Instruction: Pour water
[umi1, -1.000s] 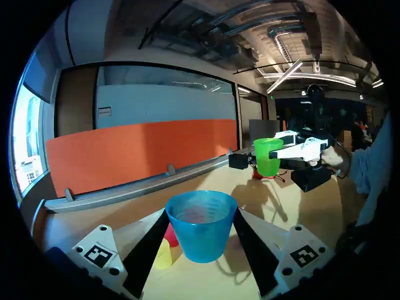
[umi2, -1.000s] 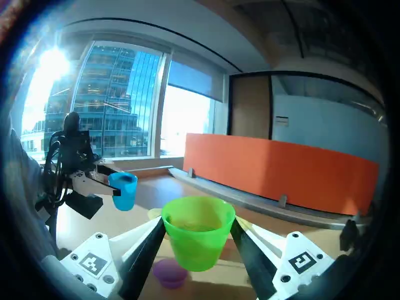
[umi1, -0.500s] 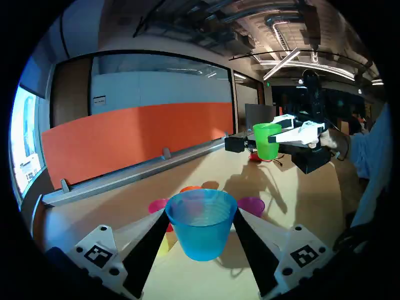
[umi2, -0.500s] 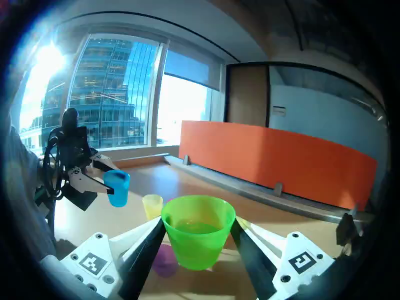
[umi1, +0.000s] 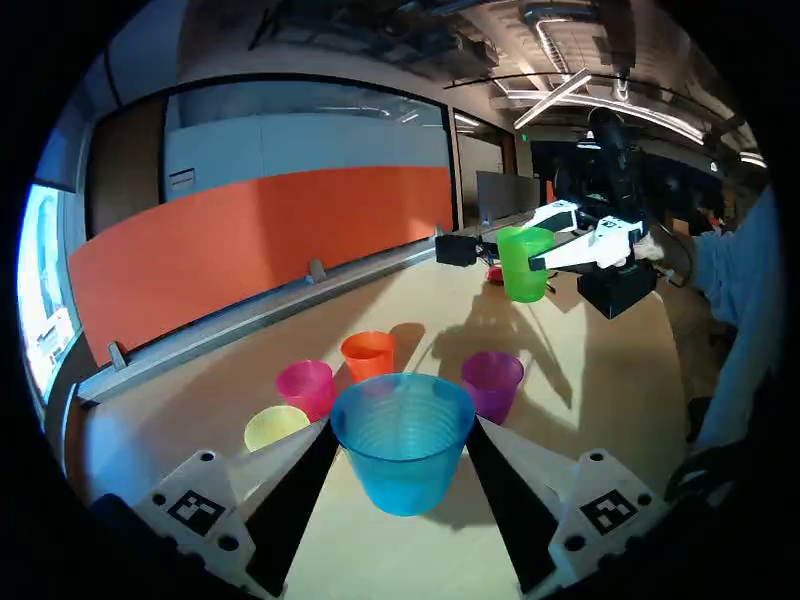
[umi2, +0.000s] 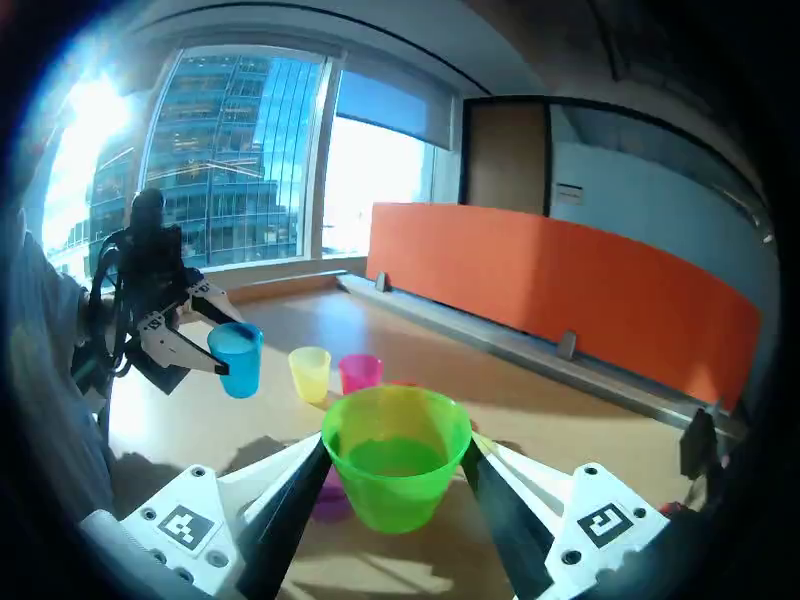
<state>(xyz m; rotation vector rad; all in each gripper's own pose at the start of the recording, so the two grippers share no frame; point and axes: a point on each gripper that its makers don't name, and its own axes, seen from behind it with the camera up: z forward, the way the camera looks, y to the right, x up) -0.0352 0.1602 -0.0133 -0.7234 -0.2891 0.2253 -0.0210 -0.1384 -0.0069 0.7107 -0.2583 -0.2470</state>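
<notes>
The left gripper (umi1: 401, 432) pinches a translucent blue plastic cup (umi1: 403, 472) above the wooden bench (umi1: 600, 370); the right gripper (umi2: 396, 445) pinches a translucent green plastic cup (umi2: 396, 495), seemingly holding water (umi2: 392, 458).

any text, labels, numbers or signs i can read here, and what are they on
No readable text anywhere.
On the white wall sign: too small and blurred to read.
On the left tool and right tool: square markers, black-and-white patterns, no letters or numbers.
On the blue cup and green cup: no print seen.
</notes>
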